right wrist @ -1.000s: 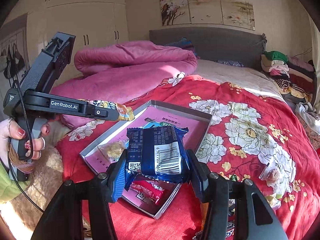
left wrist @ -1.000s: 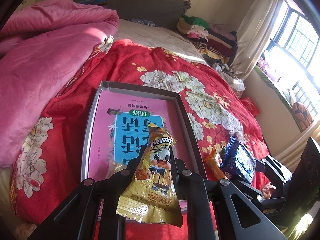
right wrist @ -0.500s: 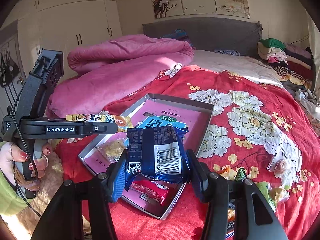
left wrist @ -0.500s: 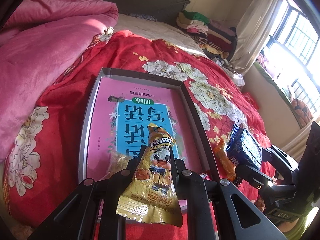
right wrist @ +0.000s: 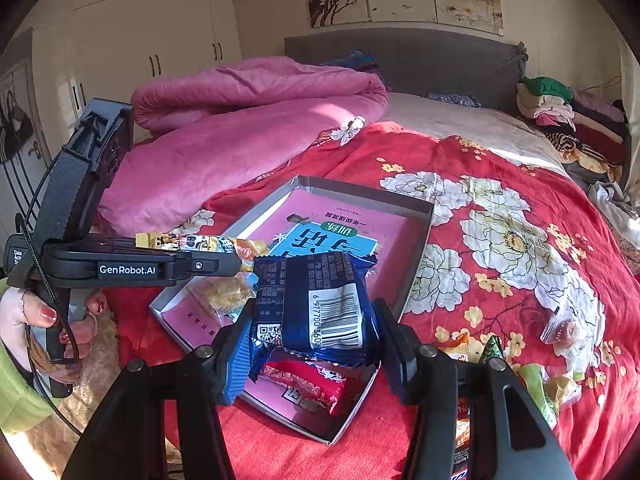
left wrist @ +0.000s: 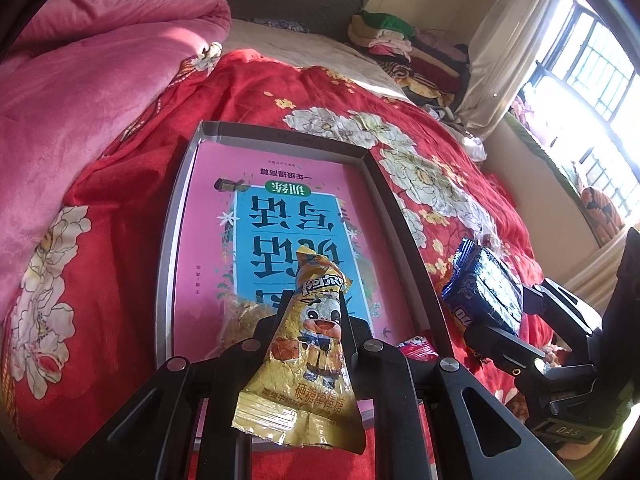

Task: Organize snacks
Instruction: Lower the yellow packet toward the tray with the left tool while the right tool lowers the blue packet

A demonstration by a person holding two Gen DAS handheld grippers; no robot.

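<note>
A grey shallow tray (left wrist: 176, 216) with a pink and blue printed bottom lies on the red flowered quilt. My left gripper (left wrist: 310, 320) is shut on a yellow cartoon snack packet (left wrist: 312, 364) and hangs just above the tray's near end. In the right wrist view that left gripper (right wrist: 240, 258) points level from the left with the yellow packet (right wrist: 192, 242) in it. My right gripper (right wrist: 312, 320) is shut on a dark blue barcoded packet (right wrist: 320, 304), above the tray's (right wrist: 420, 248) near corner. A red packet (right wrist: 304, 380) and a clear bag of pale snack (right wrist: 224, 292) lie in the tray.
Several loose snacks (right wrist: 560, 328) and a green packet (right wrist: 536, 384) lie on the quilt right of the tray. A pink duvet (right wrist: 240, 120) is heaped at the left and folded clothes (right wrist: 560, 112) at the headboard. A person's hand (right wrist: 40, 320) grips the left handle.
My left gripper has sunk toward the tray with the yellow packet still in it. The right gripper has kept the blue packet and hardly moved.
</note>
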